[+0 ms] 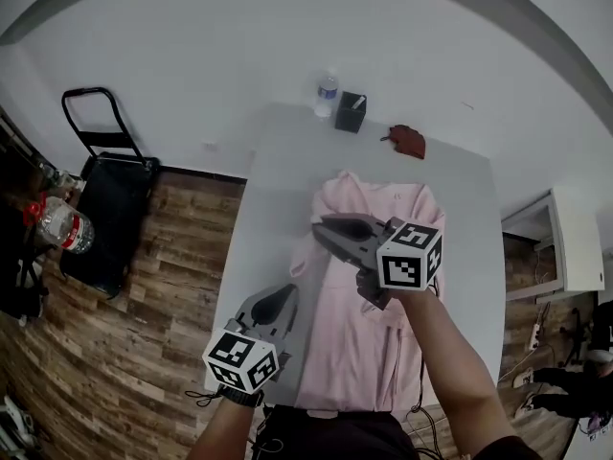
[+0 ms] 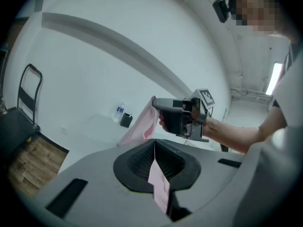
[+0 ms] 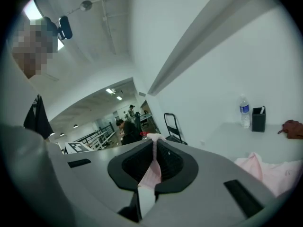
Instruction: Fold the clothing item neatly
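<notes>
Head view looks steeply down on a pale pink garment (image 1: 383, 295) spread lengthwise on a grey table (image 1: 278, 180), its collar end toward the far wall and its hem at the near edge. The cloth lies mostly flat with soft creases, and its left edge is raised off the surface. The left hand-held gripper (image 1: 280, 300) sits low by that edge, near the person. Its jaws are pressed together on a thin strip of the pink fabric (the left gripper view shows the strip running down between the pads). The right hand-held gripper (image 1: 326, 228) is higher and farther along the same edge, and it too is clamped on pink fabric. In the left gripper view a fold of cloth hangs from its tip down to the table. The right forearm and the marker cube cover the middle of the garment in the head view.

At the far end of the table stand a water bottle (image 1: 328, 94) and, just beside it, a small black box (image 1: 351, 112). A reddish-brown object (image 1: 408, 140) lies to their right, clear of the collar. A black hand truck (image 1: 105, 185) stands on the wood floor (image 1: 163, 286) to the left of the table, and a white cabinet (image 1: 565, 242) sits on the right.
</notes>
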`<move>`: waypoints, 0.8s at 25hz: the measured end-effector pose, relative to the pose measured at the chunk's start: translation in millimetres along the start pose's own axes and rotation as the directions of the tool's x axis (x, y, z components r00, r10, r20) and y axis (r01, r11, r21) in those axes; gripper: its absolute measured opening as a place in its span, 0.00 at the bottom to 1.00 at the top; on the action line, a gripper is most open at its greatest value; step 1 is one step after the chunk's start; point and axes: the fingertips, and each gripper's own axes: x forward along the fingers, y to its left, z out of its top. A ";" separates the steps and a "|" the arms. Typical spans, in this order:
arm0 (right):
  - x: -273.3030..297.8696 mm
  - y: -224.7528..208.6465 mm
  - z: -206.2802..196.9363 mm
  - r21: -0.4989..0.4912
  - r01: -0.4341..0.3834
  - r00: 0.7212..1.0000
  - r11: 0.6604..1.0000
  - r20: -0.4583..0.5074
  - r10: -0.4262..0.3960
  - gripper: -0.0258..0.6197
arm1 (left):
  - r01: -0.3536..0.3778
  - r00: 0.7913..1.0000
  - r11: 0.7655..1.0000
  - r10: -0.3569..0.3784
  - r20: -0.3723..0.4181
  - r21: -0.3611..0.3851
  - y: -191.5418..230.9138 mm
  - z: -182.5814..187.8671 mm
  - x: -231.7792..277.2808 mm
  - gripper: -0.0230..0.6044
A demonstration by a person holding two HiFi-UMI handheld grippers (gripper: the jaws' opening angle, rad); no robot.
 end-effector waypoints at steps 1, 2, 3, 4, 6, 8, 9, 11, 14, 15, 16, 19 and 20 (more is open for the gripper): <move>-7.3 -4.8 -0.5 0.002 0.013 1.000 1.000 0.003 -0.013 0.09 | -0.010 1.000 1.000 0.010 0.015 0.006 -4.3 5.6 6.7 0.05; -14.3 -8.0 0.0 0.002 0.024 1.000 1.000 0.010 -0.024 0.09 | -0.020 0.999 1.000 0.020 0.027 0.009 -7.9 10.9 12.7 0.05; -21.4 -9.8 2.8 -0.002 0.033 0.999 0.999 0.023 -0.033 0.09 | -0.029 0.999 0.999 0.028 0.037 0.015 -11.0 16.2 18.0 0.05; -28.8 -10.3 8.2 -0.009 0.042 0.998 0.999 0.045 -0.042 0.09 | -0.035 0.998 0.999 0.034 0.044 0.027 -14.1 21.7 22.4 0.05; -46.5 -9.7 24.4 -0.018 0.058 0.992 0.998 0.109 -0.055 0.09 | -0.039 0.998 0.998 0.036 0.056 0.054 -20.8 32.8 30.0 0.05; -71.0 -8.4 40.6 -0.020 0.072 0.980 0.997 0.189 -0.067 0.09 | -0.032 0.998 0.997 0.028 0.060 0.067 -29.4 40.2 36.6 0.05; -86.3 -8.1 47.5 -0.018 0.080 0.970 0.997 0.233 -0.073 0.09 | -0.028 0.998 0.997 0.024 0.057 0.071 -34.6 41.5 39.9 0.05; -120.9 -9.2 57.2 -0.008 0.088 0.946 0.996 0.314 -0.081 0.09 | -0.015 0.999 0.996 0.011 0.040 0.083 -46.2 39.3 47.3 0.05; -164.5 -20.1 41.8 0.053 0.091 0.927 0.994 0.361 -0.104 0.09 | 0.003 1.000 0.995 -0.003 0.000 0.098 -62.0 26.3 58.2 0.05; -171.0 -27.4 23.3 0.072 0.109 0.933 0.991 0.337 -0.127 0.09 | 0.003 1.000 0.995 -0.002 -0.013 0.098 -65.4 20.5 61.1 0.05; -171.6 -35.5 -0.9 0.076 0.135 0.946 0.988 0.288 -0.151 0.09 | 0.002 1.000 0.996 0.001 -0.027 0.095 -67.7 14.2 63.5 0.05; -141.7 -54.5 -84.6 -0.074 0.198 0.980 0.977 0.017 -0.197 0.09 | -0.014 0.997 0.997 0.019 -0.070 0.075 -70.6 -6.8 68.5 0.05; -130.8 -60.1 -106.7 -0.138 0.203 0.975 0.970 -0.068 -0.213 0.09 | -0.023 0.996 0.997 0.028 -0.082 0.069 -70.5 -13.1 69.5 0.05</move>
